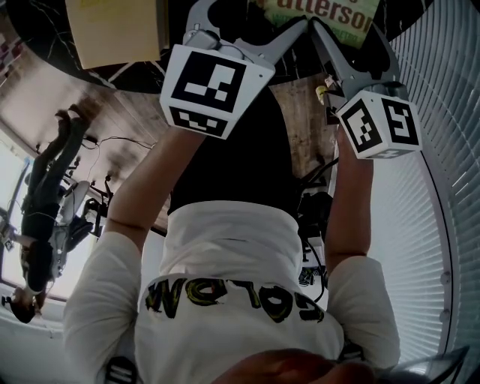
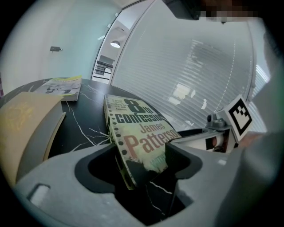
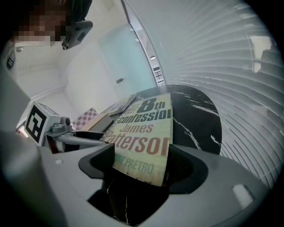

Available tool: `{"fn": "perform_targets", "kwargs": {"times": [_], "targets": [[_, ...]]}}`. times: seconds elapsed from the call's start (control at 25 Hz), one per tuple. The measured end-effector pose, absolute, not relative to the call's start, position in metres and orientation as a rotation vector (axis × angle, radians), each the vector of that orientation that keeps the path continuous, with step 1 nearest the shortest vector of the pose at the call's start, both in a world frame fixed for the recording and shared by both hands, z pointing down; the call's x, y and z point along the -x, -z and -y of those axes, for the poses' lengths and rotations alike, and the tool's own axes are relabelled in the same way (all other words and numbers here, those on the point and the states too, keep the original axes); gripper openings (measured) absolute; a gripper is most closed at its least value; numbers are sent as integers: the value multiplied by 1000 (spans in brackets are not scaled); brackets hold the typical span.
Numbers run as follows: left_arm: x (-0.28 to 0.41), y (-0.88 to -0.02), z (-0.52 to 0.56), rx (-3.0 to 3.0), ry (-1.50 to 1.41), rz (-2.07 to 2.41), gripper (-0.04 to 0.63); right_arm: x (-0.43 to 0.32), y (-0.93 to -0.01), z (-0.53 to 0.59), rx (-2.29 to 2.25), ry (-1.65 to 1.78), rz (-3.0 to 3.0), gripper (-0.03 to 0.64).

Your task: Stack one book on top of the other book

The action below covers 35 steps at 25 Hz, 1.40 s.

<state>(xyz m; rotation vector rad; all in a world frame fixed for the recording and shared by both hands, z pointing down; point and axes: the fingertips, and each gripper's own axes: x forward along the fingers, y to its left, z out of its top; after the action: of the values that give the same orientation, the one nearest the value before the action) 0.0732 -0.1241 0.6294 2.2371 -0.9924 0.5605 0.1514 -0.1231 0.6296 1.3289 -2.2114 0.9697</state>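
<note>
A paperback book with "8th confession, James Patterson" on its cover [image 2: 140,133] [image 3: 142,133] [image 1: 324,15] is tilted above the black marble table [image 3: 195,119]. Its near end lies between the jaws of both grippers. My left gripper [image 2: 140,166] has one jaw against the spine and the other over the cover's lower right corner. My right gripper [image 3: 140,166] stands wide, its jaws against the book's two side edges. The other book, a tan hardcover [image 2: 26,126] [image 1: 116,30], lies flat to the left. In the head view both grippers [image 1: 311,30] meet at the paperback.
A thin booklet [image 2: 64,86] lies at the table's far side, beyond the tan book. White blinds [image 1: 442,187] close off the right. Another person [image 1: 45,202] stands on the wooden floor at the left. The round table's edge [image 3: 213,146] runs just right of the paperback.
</note>
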Motion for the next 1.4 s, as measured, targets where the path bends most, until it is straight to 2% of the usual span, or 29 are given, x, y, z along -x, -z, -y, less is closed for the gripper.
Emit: {"fn": "perform_targets", "kwargs": {"times": [0.28,1.4], "targets": [[-72,-610,122,-2235,-548,1018,356,-150,-611,118,-1345,-964,2228,377],[-53,-436,95,-2376,-465,1137,357,-131,-439,89,-1418,-802,2381,379]]}}
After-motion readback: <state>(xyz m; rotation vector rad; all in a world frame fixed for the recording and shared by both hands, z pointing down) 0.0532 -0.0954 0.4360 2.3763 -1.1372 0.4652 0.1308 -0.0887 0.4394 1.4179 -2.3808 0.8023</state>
